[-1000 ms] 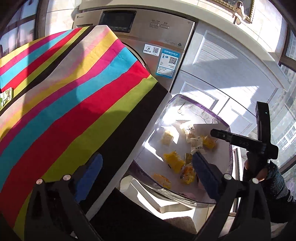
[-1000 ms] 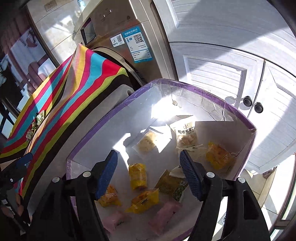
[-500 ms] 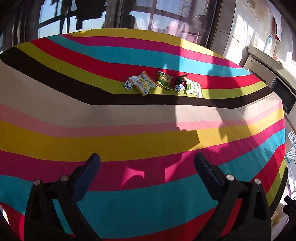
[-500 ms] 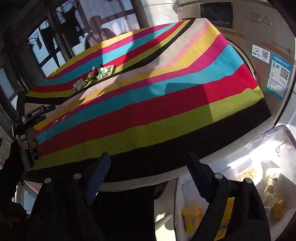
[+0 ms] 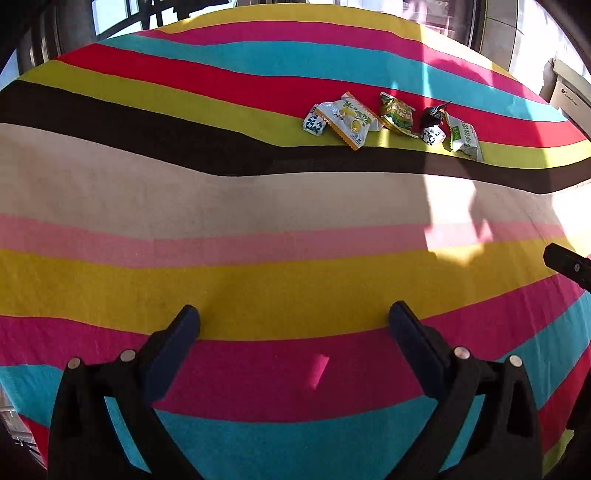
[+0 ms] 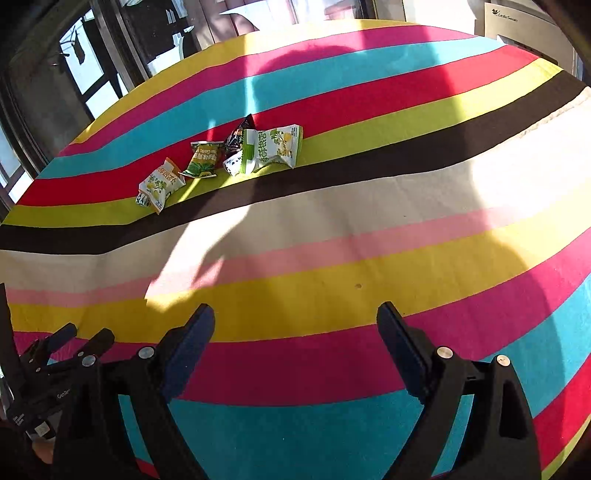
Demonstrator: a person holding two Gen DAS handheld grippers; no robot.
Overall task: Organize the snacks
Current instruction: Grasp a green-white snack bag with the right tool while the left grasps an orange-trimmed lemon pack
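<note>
Several small snack packets lie in a loose row on the lime-green stripe of the striped tablecloth [image 5: 258, 206], far from both grippers. Among them are a white and yellow packet [image 5: 349, 120], a green packet [image 5: 397, 112], a dark packet [image 5: 434, 112] and a white and green packet [image 5: 463, 138]. The right wrist view shows the same row: the white and green packet [image 6: 273, 147], the green packet [image 6: 203, 160], the orange-edged packet [image 6: 160, 182]. My left gripper [image 5: 294, 312] hangs open over the yellow and pink stripes, holding nothing. My right gripper [image 6: 296, 311] has its jaws opening, with nothing between them.
The tablecloth [image 6: 332, 236] covers the whole table top. A washing machine [image 6: 517, 26] stands beyond the far right edge, and dark window frames [image 6: 74, 74] run behind the far left. The left gripper's body [image 6: 55, 354] shows at the lower left of the right wrist view.
Both views have swung away from the purple-rimmed box of snacks by the washing machine to the striped table top. The right jaws stand wider than a second ago.
</note>
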